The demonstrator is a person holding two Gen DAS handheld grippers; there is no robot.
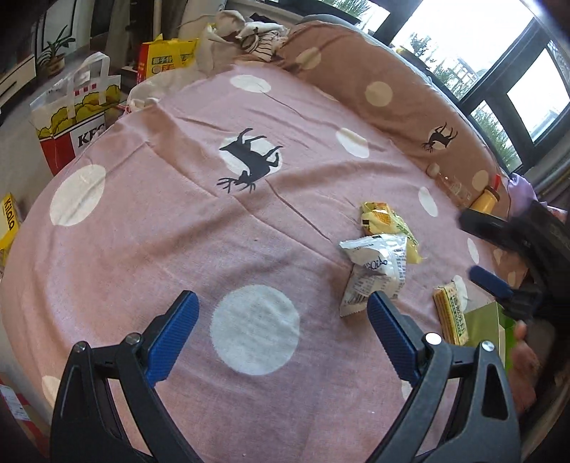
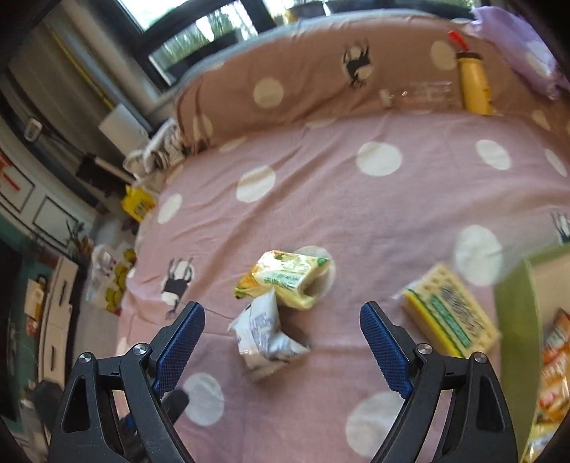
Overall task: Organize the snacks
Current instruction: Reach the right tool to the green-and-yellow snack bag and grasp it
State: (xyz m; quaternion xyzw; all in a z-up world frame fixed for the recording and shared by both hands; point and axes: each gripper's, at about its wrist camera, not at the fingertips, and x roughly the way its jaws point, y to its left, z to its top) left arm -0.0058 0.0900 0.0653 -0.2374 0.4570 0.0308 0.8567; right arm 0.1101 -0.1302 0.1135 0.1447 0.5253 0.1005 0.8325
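Crinkly foil is my worry: my right tongs [image 2: 281, 342] stand wide and empty over the white packet [image 2: 265, 338], which leans against the yellow packet [image 2: 285, 279], so a careless pinch could drag both or let the slick wrapper slip out. My left tongs [image 1: 281, 320] are wide and empty too, beside that packet, with the biscuit pack [image 2: 450, 310] near the green box [image 2: 514, 313]. All lies on a soft pink dotted bedsheet [image 1: 178, 231], wrinkled, beside bright windows [image 1: 463, 32].
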